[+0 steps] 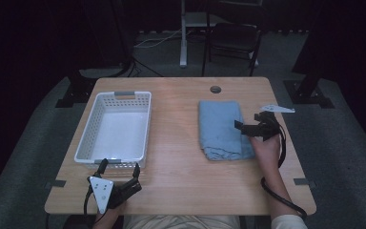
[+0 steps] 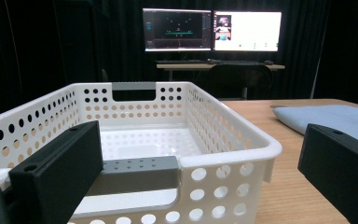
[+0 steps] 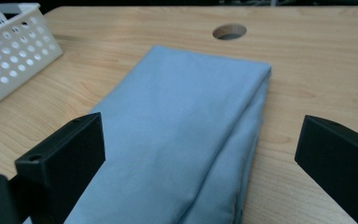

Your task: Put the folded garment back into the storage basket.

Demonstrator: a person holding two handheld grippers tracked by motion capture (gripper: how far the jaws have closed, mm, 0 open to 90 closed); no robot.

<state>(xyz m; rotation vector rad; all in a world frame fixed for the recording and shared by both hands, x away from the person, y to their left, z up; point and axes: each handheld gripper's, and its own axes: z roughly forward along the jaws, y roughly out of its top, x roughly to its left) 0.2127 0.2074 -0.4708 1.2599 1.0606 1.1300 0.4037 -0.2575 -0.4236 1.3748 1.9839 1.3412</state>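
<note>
High view showed the folded blue towel (image 1: 220,130) lying right of center, the right gripper (image 1: 248,128) at its edge with jaws spread wide to take it, the left gripper (image 1: 119,169), equally wide, facing the white basket (image 1: 88,130) at lower left.

towel (image 3: 177,140) near end cut off by bottom edge in right gripper view; monitors (image 2: 212,30) content too small to read.

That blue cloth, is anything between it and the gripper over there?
Nothing visible. The right gripper hangs open at the right edge of the folded blue cloth, its jaws spread to either side of it, with no other object between them.
</note>
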